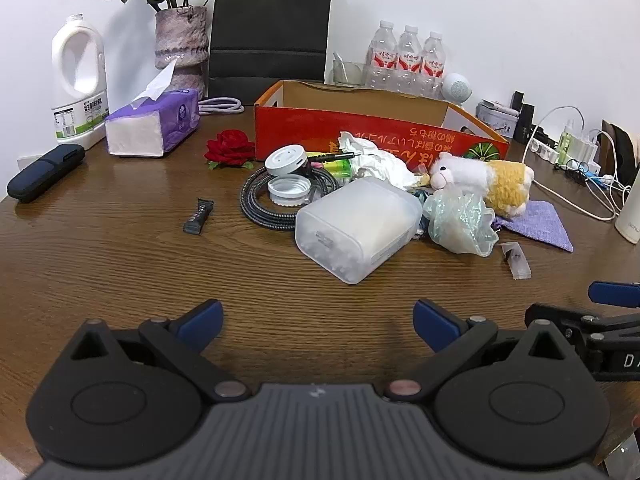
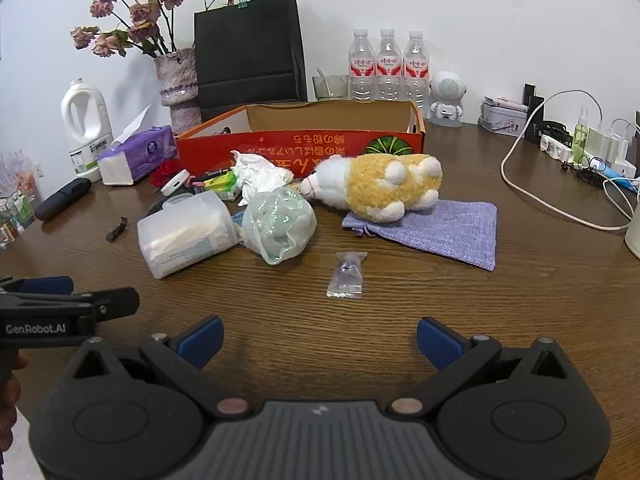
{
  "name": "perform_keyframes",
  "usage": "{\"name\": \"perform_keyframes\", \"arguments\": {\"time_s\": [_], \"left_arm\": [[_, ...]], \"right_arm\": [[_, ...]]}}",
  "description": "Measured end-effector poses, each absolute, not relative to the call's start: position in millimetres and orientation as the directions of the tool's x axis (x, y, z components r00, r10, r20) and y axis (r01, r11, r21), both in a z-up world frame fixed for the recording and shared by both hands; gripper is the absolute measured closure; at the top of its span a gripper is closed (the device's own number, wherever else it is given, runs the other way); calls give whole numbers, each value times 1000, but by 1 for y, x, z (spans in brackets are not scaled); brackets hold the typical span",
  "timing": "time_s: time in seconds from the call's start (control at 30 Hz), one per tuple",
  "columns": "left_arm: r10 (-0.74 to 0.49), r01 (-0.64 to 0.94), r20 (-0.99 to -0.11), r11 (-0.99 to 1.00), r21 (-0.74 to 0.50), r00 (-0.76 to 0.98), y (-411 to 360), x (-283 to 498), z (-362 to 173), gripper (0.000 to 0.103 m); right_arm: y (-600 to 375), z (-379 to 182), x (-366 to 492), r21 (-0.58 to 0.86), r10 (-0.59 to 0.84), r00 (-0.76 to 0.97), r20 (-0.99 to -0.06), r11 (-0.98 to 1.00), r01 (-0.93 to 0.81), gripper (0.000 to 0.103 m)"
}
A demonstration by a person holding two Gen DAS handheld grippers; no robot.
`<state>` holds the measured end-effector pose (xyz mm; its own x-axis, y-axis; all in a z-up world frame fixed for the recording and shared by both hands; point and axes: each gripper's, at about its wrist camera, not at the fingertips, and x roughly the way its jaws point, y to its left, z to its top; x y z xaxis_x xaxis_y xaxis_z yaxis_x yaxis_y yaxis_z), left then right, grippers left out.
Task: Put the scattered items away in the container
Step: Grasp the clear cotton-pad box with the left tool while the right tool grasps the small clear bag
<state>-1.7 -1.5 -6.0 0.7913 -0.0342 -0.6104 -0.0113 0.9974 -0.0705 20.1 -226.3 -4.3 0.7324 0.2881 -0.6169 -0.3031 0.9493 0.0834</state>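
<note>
An open red cardboard box (image 1: 360,132) (image 2: 280,148) stands at the back of the wooden table. In front of it lie scattered items: a frosted plastic tub (image 1: 356,228) (image 2: 188,232) on its side, a yellow-white plush toy (image 1: 484,180) (image 2: 376,188), a crumpled clear bag (image 1: 460,220) (image 2: 280,226), crumpled paper (image 1: 380,160), a purple cloth pouch (image 2: 436,232), a small clear sachet (image 2: 346,274) (image 1: 517,260), a coiled cable (image 1: 260,196), a white lid (image 1: 290,190), a red rose (image 1: 230,148) and a black wrapper (image 1: 199,216). My left gripper (image 1: 318,324) and right gripper (image 2: 320,340) are open and empty, near the front edge.
A purple tissue pack (image 1: 154,124), white jug (image 1: 78,80), vase (image 1: 182,44), black paper bag (image 1: 272,28) and black case (image 1: 46,172) stand at the back left. Water bottles (image 2: 388,66), a small robot figure (image 2: 446,96) and chargers with cables (image 2: 560,184) are on the right.
</note>
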Motion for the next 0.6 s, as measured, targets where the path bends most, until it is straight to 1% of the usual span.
{"name": "perform_keyframes", "arguments": {"time_s": [0.27,0.37,0.6], "left_arm": [[-38,-7,-621,998,-70,783,-4,5,-9,0],[-8,-44,-621,997,-68,783,-4,8,-9,0],[-1,-10,-604,1000,-15,797,-11,34,-4,0]], "right_arm": [[-228,-7,28,94,289,725,-626,950,-298,0],[-229,-9,31,90,283,725,-628,952,-294,0],[-227,-7,55,34,248,750,-613,957,-289,0]]}}
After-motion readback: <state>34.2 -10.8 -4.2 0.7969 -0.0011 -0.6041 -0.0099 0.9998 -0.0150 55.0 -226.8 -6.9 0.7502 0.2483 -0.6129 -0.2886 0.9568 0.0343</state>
